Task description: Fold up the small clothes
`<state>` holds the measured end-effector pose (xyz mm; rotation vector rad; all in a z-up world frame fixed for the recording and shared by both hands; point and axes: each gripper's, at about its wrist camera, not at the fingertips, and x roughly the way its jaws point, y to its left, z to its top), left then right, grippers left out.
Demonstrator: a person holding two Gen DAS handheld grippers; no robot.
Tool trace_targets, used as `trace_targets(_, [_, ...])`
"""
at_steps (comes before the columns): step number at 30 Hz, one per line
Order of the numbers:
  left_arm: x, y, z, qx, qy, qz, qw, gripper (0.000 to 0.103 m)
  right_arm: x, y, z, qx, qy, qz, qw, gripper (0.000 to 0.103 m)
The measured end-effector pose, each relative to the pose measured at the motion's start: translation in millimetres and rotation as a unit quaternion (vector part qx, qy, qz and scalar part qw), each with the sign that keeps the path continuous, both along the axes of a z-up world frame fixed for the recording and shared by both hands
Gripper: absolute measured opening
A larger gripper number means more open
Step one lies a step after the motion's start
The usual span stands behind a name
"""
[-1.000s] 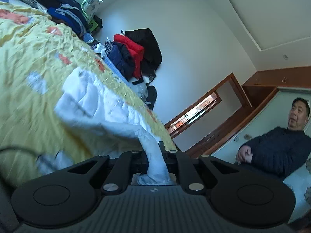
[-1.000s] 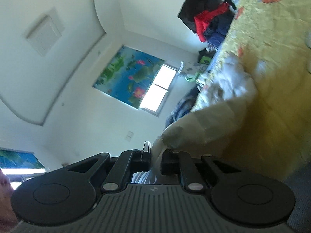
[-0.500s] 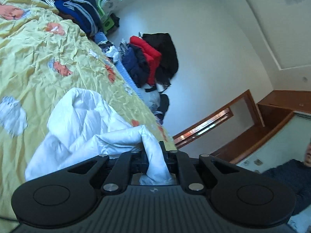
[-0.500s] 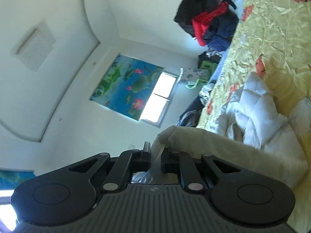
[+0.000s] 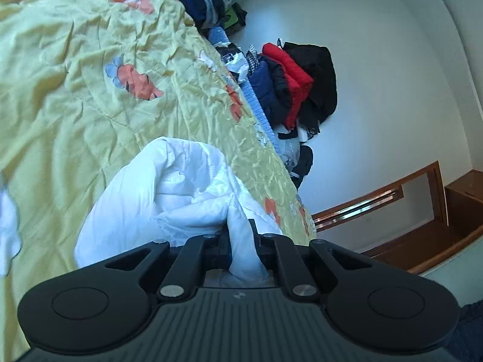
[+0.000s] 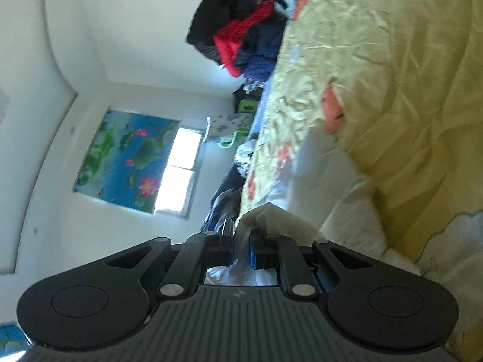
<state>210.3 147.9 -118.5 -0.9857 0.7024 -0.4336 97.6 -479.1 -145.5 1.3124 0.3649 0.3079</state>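
Lower now than a second ago, both grippers have brought the white garment point(image 5: 169, 199) down onto the bed, and the seated man has left the left view. Nearest the left camera, the left hand-held gripper point(image 5: 241, 241) pinches a bunched fold of the garment between its fingers. The rest of the cloth lies crumpled on the yellow bedspread point(image 5: 75, 75) just ahead. The right hand-held gripper point(image 6: 241, 241) is pressed together on another edge of the garment point(image 6: 280, 220), which runs off to the right over the bedspread point(image 6: 392, 75). Farther off in the left view, a pile of red, navy and black coats point(image 5: 295, 84) sits past the bed's edge by the wall. In the right view, a window point(image 6: 178, 169) with a lotus-print blind point(image 6: 126, 157) is farthest.
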Motion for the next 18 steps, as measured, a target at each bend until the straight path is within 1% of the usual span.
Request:
trace_targets(3, [13.1,-3.8,-11.6,0.002,0.005,0.003,1.0000,0.010,6.3,-1.8,-14.2,0.003,0.011,-0.018,1.000,0.015])
trace_targets(4, [17.3,-4.2,-16.2,-0.004,0.011,0.002,0.9999,0.010,7.9,-2.3,-19.2,0.008,0.021,-0.025,0.999,0.022])
trace_targets(5, [20.8,-4.0,-19.8,-0.015,0.018,0.001,0.9997,0.011,8.7,-3.5,-24.0,0.019,0.027,-0.032,0.999,0.023])
trace_targets(6, [22.8,-2.1,-23.0,-0.031,0.023,0.000,0.9993,0.012,7.7,-4.8,-26.3,0.028,0.023,-0.037,0.999,0.028])
trace_targets(7, [23.5,1.5,-25.0,-0.051,0.027,-0.001,0.9983,0.016,5.5,-6.6,-25.9,0.031,0.013,-0.041,0.999,0.037])
trace_targets(8, [23.3,5.6,-25.2,-0.068,0.026,-0.002,0.9974,0.020,1.8,-10.0,-23.3,0.029,0.001,-0.045,0.999,0.044])
trace_targets(9, [21.7,10.1,-23.9,-0.079,0.022,-0.003,0.9966,0.022,-2.0,-11.5,-18.8,0.025,-0.011,-0.050,0.998,0.060])
trace_targets(10, [17.9,15.8,-20.7,-0.083,0.014,0.003,0.9964,0.026,-8.2,-12.7,-11.1,0.013,-0.027,-0.059,0.998,0.076])
trace_targets(11, [12.9,22.1,-17.0,-0.081,0.006,0.017,0.9965,0.032,-15.1,-13.8,-1.3,-0.010,-0.040,-0.076,0.996,0.082])
trace_targets(12, [7.2,29.5,-13.2,-0.082,-0.002,0.031,0.9961,0.036,-20.6,-15.1,8.3,-0.037,-0.047,-0.091,0.994,0.083])
trace_targets(13, [1.3,37.0,-9.6,-0.084,-0.012,0.045,0.9954,0.045,-26.2,-16.1,19.2,-0.071,-0.057,-0.100,0.991,0.083])
trace_targets(14, [-4.8,43.0,-4.5,-0.071,-0.024,0.061,0.9953,0.051,-29.4,-16.0,29.0,-0.100,-0.064,-0.100,0.988,0.083])
trace_targets(15, [-10.3,45.2,2.4,-0.040,-0.032,0.077,0.9957,0.052,-30.9,-14.9,36.8,-0.128,-0.065,-0.095,0.985,0.083])
trace_targets(16, [-15.6,44.5,11.0,0.006,-0.038,0.089,0.9953,0.052,-30.7,-11.0,46.0,-0.165,-0.062,-0.085,0.981,0.083])
trace_targets(17, [-17.7,41.6,17.5,0.042,-0.041,0.087,0.9945,0.052,-28.0,-1.7,57.1,-0.218,-0.054,-0.070,0.972,0.083])
trace_targets(18, [-18.4,37.1,22.2,0.068,-0.042,0.077,0.9938,0.052,-23.4,7.8,66.0,-0.267,-0.047,-0.061,0.961,0.082])
